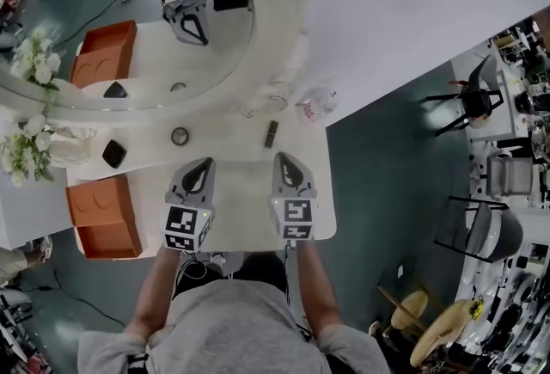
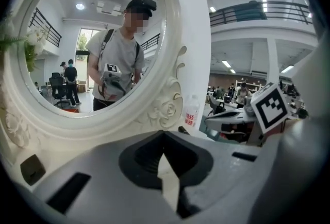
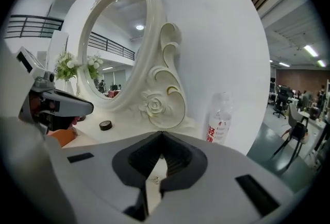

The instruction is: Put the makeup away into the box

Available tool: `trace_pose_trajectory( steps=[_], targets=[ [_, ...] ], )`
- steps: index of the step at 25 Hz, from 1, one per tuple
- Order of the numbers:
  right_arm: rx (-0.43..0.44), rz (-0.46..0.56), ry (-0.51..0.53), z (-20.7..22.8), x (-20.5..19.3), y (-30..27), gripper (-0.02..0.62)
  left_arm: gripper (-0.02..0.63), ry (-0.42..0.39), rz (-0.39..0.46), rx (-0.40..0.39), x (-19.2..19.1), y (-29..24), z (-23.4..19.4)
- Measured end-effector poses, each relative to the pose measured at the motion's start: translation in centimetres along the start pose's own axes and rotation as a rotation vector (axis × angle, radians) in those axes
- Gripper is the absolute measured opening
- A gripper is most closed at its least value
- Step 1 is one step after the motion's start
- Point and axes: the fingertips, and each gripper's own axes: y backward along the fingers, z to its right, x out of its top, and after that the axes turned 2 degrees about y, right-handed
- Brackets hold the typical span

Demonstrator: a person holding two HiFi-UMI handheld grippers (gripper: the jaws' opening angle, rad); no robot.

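Head view notes: white table [image 1: 245, 192] is carrying everything. Oval mirror [image 1: 277, 15] is standing along its far side, ahead of both grippers. Orange box [image 1: 103, 213] is sitting just left of your left gripper [image 1: 204, 164]. You are holding it beside the right gripper [image 1: 284, 159]; each is keeping its jaws pressed together on nothing. Plastic bottle [image 1: 318, 103] is standing ahead-right of the right gripper. Black compact [image 1: 113, 153] is lying ahead-left of the left gripper, near the box. Round tin [image 1: 179, 136] is sitting just ahead of the left gripper. Dark tube [image 1: 271, 133] is lying just ahead of the right gripper.
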Motion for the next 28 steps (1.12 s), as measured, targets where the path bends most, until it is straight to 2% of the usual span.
trace_pose_trajectory(
  steps=[3,5,8,17,22,28],
  targets=[
    [0.045,-0.063,-0.029,-0.2,-1.4,-1.6,0.039,0.000,0.015,-0.014,0.023,-0.5,-0.2,-0.3],
    [0.076,-0.104,-0.040,-0.6,-2.1,-2.9,0.195,0.000,0.024,-0.023,0.038,-0.8,-0.1,-0.5],
    [0.076,-0.166,-0.041,-0.4,-3.6,-4.6,0.239,0.000,0.034,-0.031,0.061,-1.2,-0.1,-0.7],
    [0.077,-0.257,-0.002,0.1,-4.9,-7.0,0.239,0.000,0.066,-0.051,0.128,-2.6,0.5,-1.4],
    [0.044,-0.255,0.028,0.5,-4.9,-7.2,0.132,0.000,0.073,-0.058,0.156,-2.9,0.8,-1.6],
    [0.054,-0.252,0.037,0.9,-4.9,-7.4,0.112,0.000,0.084,-0.058,0.181,-3.1,1.0,-1.5]
  ],
)
